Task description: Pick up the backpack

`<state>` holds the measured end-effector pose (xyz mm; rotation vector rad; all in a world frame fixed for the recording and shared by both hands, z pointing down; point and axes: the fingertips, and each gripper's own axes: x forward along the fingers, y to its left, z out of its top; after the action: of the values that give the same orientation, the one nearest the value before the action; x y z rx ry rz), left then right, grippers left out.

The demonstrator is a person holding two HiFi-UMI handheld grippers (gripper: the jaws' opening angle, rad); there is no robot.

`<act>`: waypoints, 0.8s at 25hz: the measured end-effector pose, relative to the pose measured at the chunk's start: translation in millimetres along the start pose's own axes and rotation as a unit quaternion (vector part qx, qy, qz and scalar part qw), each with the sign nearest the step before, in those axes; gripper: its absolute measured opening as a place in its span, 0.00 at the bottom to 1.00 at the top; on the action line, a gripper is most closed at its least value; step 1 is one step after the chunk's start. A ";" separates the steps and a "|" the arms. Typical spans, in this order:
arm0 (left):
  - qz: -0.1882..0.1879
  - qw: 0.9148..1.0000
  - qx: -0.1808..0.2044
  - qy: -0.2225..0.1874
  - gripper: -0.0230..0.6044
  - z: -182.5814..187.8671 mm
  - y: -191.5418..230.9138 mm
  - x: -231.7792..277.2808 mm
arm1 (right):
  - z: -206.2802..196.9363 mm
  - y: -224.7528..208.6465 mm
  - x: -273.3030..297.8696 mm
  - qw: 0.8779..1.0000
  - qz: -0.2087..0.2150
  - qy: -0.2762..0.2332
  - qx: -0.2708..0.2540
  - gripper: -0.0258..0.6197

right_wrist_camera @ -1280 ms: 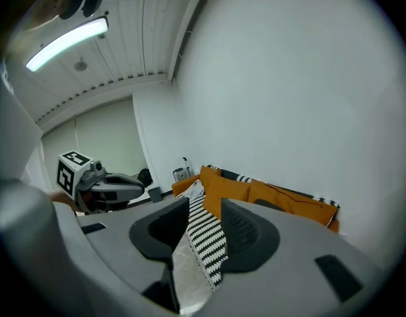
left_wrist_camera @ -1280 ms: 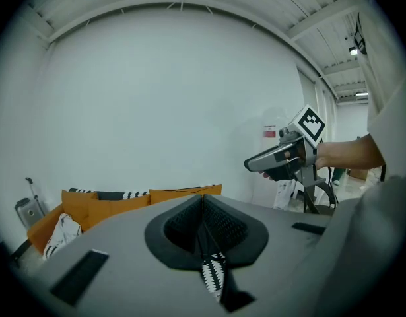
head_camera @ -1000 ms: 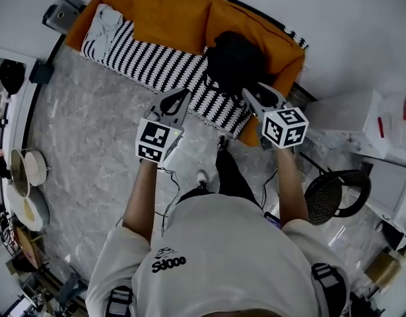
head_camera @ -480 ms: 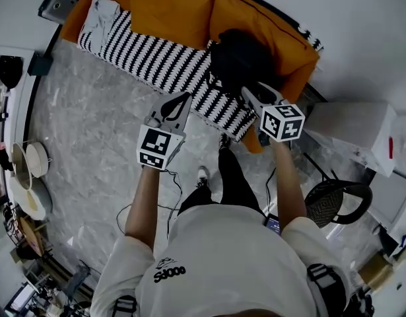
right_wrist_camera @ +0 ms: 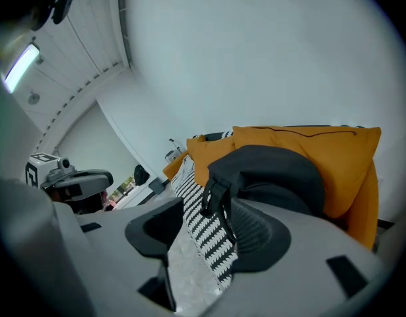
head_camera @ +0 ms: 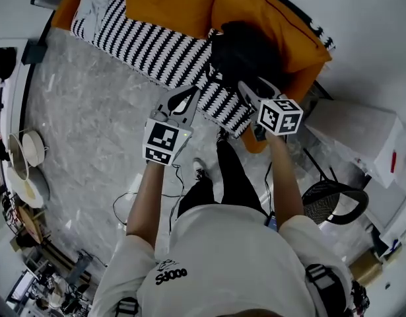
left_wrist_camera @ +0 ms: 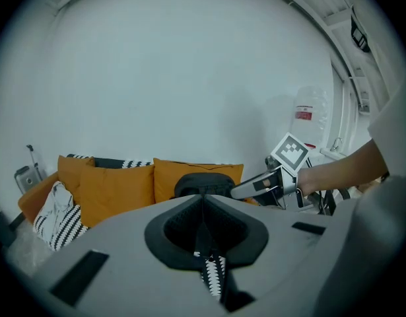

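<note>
The black backpack (head_camera: pixel 245 51) stands on an orange sofa (head_camera: pixel 302 51), leaning against the back cushions at its right end. My right gripper (head_camera: pixel 246 86) is just short of the backpack's front, apart from it. Its jaws are opening with nothing between them. In the right gripper view the backpack (right_wrist_camera: pixel 269 170) fills the space just beyond the right gripper (right_wrist_camera: pixel 203 216), and a black strap (right_wrist_camera: pixel 212 197) hangs by the right pad. My left gripper (head_camera: pixel 189 92) is to the left, over the striped blanket (head_camera: pixel 163 51), shut and empty. The left gripper view shows the backpack (left_wrist_camera: pixel 203 183) straight ahead.
A white cabinet (head_camera: pixel 354 124) stands right of the sofa, and a black round stool (head_camera: pixel 335 200) is nearer to me. Cables (head_camera: pixel 130 200) trail across the grey marble floor. Bowls and clutter (head_camera: pixel 24 170) line the left edge. My feet are close to the sofa's front.
Both grippers have sunk and moved closer to the sofa and backpack. The right gripper's jaws stand wider apart than before. The left gripper stays shut.
</note>
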<state>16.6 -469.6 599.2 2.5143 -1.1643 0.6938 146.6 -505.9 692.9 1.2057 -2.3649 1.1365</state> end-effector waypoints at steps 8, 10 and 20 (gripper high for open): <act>0.017 0.999 -0.029 0.015 0.08 -24.2 23.9 22.1 | -18.3 -26.8 28.5 1.000 -0.012 0.012 0.015 0.40; 0.020 0.999 -0.034 0.019 0.08 -28.8 25.1 24.3 | -17.7 -29.1 34.6 1.000 -0.003 0.010 0.019 0.42; 0.024 0.998 -0.053 0.029 0.08 -52.4 31.8 36.2 | -18.4 -39.3 67.8 0.999 0.041 -0.002 0.035 0.45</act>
<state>-3.7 -489.5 664.4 2.3709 -1.2114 0.6935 132.4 -545.0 761.8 1.1452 -2.4161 1.2538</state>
